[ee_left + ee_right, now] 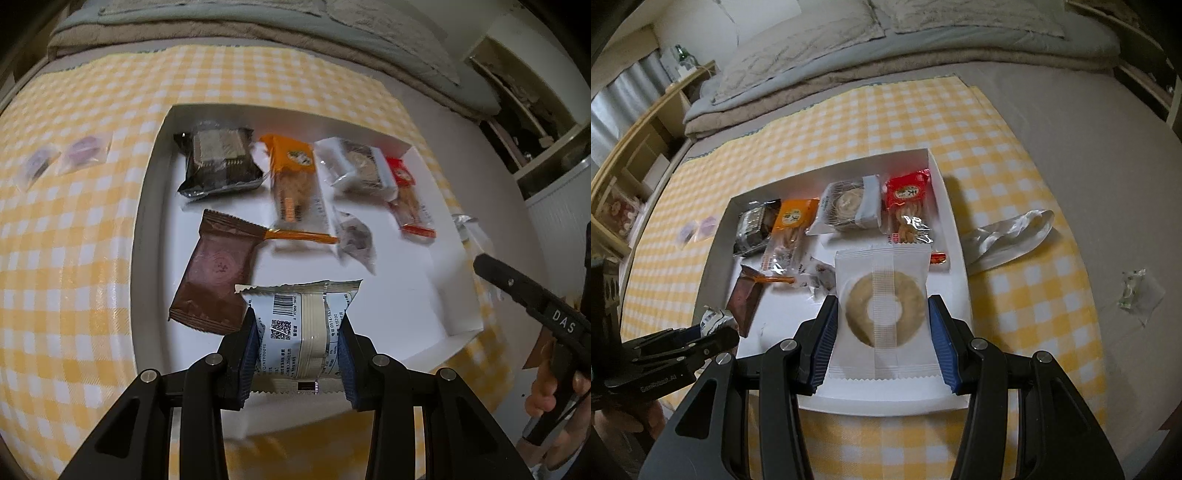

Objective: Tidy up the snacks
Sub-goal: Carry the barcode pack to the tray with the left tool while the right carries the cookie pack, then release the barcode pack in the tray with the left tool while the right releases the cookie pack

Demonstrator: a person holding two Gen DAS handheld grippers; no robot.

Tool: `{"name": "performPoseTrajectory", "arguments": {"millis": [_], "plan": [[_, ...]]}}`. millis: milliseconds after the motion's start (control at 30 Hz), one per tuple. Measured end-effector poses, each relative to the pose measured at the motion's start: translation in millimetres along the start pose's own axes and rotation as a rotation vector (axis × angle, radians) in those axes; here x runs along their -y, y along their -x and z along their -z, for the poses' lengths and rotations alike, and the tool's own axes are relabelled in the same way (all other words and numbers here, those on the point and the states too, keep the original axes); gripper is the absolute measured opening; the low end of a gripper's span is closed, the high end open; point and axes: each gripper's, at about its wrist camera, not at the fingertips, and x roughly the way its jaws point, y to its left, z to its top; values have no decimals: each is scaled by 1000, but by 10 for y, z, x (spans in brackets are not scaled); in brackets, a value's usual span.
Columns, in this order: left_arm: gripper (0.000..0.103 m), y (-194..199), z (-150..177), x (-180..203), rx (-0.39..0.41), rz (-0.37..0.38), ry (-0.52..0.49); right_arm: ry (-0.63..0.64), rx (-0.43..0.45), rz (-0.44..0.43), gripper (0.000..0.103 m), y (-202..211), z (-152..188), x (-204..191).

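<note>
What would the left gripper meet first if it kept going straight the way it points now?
Probably the bare white floor of the tray. The left gripper, shut on a white barcoded packet, points steeply down there, just right of the brown packet. Depth is unclear, so the packet could graze it.

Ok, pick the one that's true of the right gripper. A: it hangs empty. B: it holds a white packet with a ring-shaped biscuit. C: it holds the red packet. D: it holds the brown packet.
B: the right gripper has its blue pads pressed on the white packet, whose clear window shows a ring-shaped biscuit, above the white tray.
</note>
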Motion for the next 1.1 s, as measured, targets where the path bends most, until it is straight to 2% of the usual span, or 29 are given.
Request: {"name": "performPoseTrajectory", "arguments": {"millis": [167,400,633,700,867,1000,1033,1100], "plan": [[38,-184,-16,-39,-44,14,12,5,-67,34,50,-181,30,30],[38,-296,93,-120,-105,-29,-27,6,-124,78,50,-351,35,43],[39,-149,94,-210,-89,-49,-33,-8,-147,100,50,-387,33,43],[42,-122,110,-245,-87,-52,-27,-17,-149,102,50,-390,27,50],[62,18,147,-244,-59,-33,-44,-33,-142,97,53,-349,31,64],[65,118,181,-221,-43,-42,-62,-15,-144,107,54,-338,54,37],[66,134,186,-218,-41,-41,-62,-11,-147,110,57,-336,62,32],[69,181,205,-218,-37,-39,-63,-9,-146,119,68,-322,76,36]]}}
